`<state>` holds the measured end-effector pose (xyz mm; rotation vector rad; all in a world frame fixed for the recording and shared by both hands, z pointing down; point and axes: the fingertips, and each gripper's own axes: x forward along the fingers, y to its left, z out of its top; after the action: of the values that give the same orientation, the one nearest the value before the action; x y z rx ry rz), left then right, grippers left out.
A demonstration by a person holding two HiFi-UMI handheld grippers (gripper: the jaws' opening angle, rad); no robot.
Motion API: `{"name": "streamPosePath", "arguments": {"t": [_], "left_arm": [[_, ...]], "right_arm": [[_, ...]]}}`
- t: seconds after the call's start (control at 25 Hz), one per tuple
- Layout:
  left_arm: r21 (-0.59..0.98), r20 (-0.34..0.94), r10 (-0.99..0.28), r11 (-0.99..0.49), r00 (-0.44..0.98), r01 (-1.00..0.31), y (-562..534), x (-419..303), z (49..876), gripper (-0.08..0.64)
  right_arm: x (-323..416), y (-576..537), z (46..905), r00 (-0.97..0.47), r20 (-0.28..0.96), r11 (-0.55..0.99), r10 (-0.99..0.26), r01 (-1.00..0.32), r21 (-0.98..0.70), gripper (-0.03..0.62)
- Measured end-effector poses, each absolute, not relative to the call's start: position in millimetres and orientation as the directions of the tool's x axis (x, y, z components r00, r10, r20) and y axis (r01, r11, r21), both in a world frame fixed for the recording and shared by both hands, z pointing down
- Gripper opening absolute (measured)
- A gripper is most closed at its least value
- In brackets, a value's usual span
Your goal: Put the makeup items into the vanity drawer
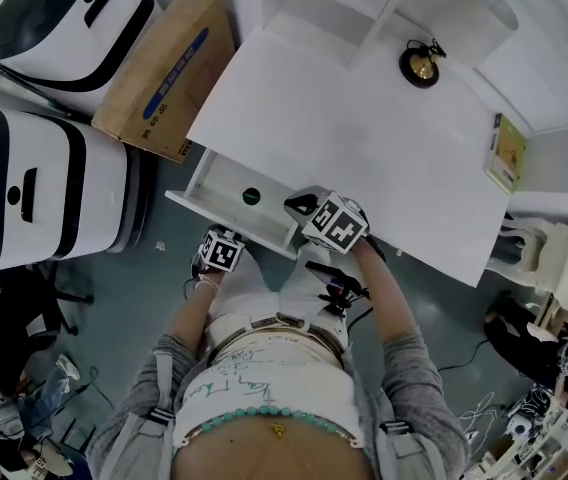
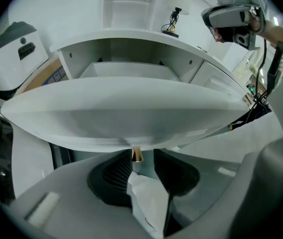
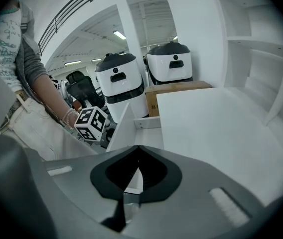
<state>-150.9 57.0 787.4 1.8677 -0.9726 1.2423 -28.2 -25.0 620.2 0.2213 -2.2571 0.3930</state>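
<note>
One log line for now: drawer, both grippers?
drawer open | green item inside | left gripper open round knob | right gripper shut, empty, at table edge

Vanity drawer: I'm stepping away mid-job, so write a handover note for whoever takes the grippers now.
Left gripper: jaws apart around the drawer's gold knob, not clamped.
Right gripper: jaws shut, empty, at the table edge above the drawer.
Drawer: open, with a round green item inside.
Done: one item is in.
Left: a black-and-gold item sits at the far side of the tabletop. If it is makeup, put it in too, then push the drawer shut.
</note>
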Motion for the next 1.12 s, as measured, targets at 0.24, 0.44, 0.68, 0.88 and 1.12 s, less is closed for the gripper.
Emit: {"name": "streamPosePath", "arguments": {"t": [0.24, 0.44, 0.68, 0.88, 1.12], "left_arm": [[0.123, 0.944, -0.205, -0.505, 0.257, -0.854, 55, -149, 788, 0.137], [0.122, 0.946, -0.198, -0.515, 0.256, -0.849, 52, -148, 788, 0.137], [0.120, 0.949, -0.190, -0.519, 0.251, -0.846, 53, -148, 790, 0.137], [0.120, 0.954, -0.174, -0.528, 0.246, -0.840, 54, -150, 792, 0.137], [0.122, 0.956, -0.161, -0.536, 0.243, -0.836, 55, -152, 795, 0.137]], "right_arm": [[-9, -28, 606, -0.652, 0.755, 0.924, -0.072, -0.328, -0.195, 0.028], [5, -29, 594, -0.645, 0.756, 0.915, -0.109, -0.362, -0.177, 0.028], [18, -28, 579, -0.639, 0.756, 0.909, -0.142, -0.386, -0.155, 0.028], [26, -28, 567, -0.645, 0.744, 0.892, -0.175, -0.423, -0.157, 0.028], [36, -27, 553, -0.636, 0.744, 0.883, -0.205, -0.448, -0.140, 0.028]]}}
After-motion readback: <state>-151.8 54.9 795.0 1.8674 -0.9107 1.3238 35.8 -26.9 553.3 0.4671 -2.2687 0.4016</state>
